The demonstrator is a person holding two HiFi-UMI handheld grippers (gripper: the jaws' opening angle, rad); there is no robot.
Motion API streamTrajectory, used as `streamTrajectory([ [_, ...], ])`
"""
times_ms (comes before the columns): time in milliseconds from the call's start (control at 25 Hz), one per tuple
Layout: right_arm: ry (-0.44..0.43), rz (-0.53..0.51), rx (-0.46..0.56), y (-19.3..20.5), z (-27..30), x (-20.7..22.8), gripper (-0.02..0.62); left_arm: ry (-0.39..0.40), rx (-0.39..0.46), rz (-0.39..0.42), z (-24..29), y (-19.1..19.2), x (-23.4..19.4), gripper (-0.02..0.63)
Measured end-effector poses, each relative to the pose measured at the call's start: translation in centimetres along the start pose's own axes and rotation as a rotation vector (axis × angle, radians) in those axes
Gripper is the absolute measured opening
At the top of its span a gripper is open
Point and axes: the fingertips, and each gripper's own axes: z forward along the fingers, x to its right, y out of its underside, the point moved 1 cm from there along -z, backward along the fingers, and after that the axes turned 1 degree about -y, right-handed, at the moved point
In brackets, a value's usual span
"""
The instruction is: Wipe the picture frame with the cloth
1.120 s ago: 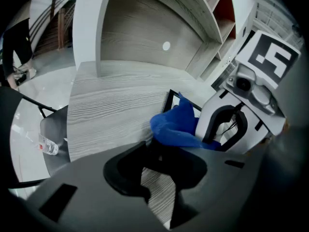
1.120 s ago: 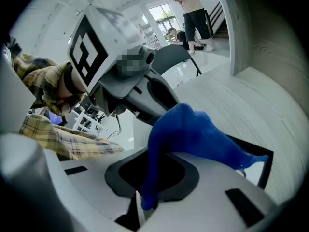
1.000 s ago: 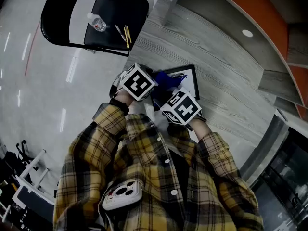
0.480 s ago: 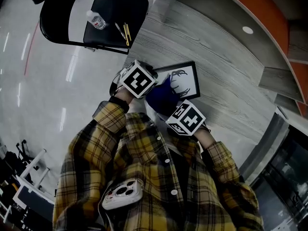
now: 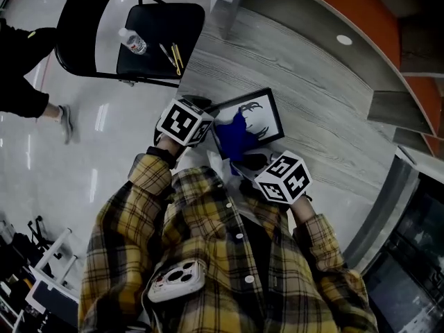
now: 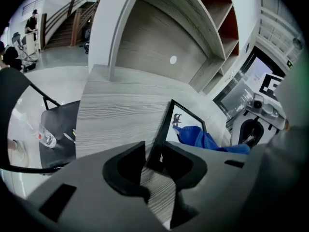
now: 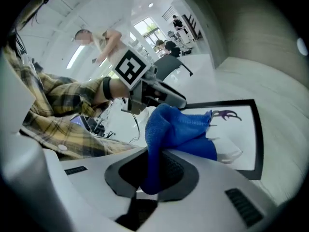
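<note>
A black-edged rectangular picture frame [image 5: 262, 120] holding a white print with a dark drawing was seen lying flat on the grey wood-grain surface [image 5: 312, 96], just in front of the person. Its near corner was found between the jaws of the left gripper [image 6: 153, 170]. Those jaws were set wide apart, with bare wood grain showing in the gap, and the corner lay close against one jaw. No firm clamp on the frame could be made out.

A crumpled blue microfibre cloth [image 7: 178, 127] was pinched by one end in the closed right gripper [image 7: 149, 178]. The rest of the cloth was bunched over the near-left part of the print.

The wiping step was judged to be under way, with part of the glass covered and the far side and border uncovered. For the next move, the cloth would need to be pressed flat and drawn across the uncovered area and along the black border. The frame would have to be steadied at its corner so that it was not pushed across the surface.
</note>
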Motion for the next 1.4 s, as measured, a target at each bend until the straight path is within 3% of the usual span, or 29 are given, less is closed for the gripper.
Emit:
streamTrajectory([
  [160,0.028,0.010,0.117,-2.5,-2.8,0.0,0.052,-0.021,0.039,0.029,-2.3,-1.5,0.1,0.109],
  [320,0.057,0.012,0.252,-5.4,-6.0,0.1,0.053,0.034,0.087,0.057,-4.5,-3.8,2.1,0.106],
  [560,0.124,-0.013,0.468,-10.4,-12.1,-0.6,0.054,0.080,0.195,0.135,-8.3,-8.4,5.7,0.039],
  [800,0.220,-0.036,0.669,-13.9,-18.4,-1.3,0.054,0.163,0.349,0.166,-12.4,-13.6,9.5,0.005],
  [1040,0.356,-0.116,0.846,-16.4,-24.5,-2.8,0.054,0.226,0.569,0.212,-16.6,-19.3,13.0,0.005],
  [1200,0.417,-0.159,0.935,-17.4,-27.3,-4.1,0.054,0.278,0.657,0.232,-18.5,-21.5,15.0,0.005],
  [1400,0.450,-0.166,0.976,-17.6,-28.9,-4.0,0.054,0.313,0.660,0.261,-18.5,-22.6,16.2,0.005],
])
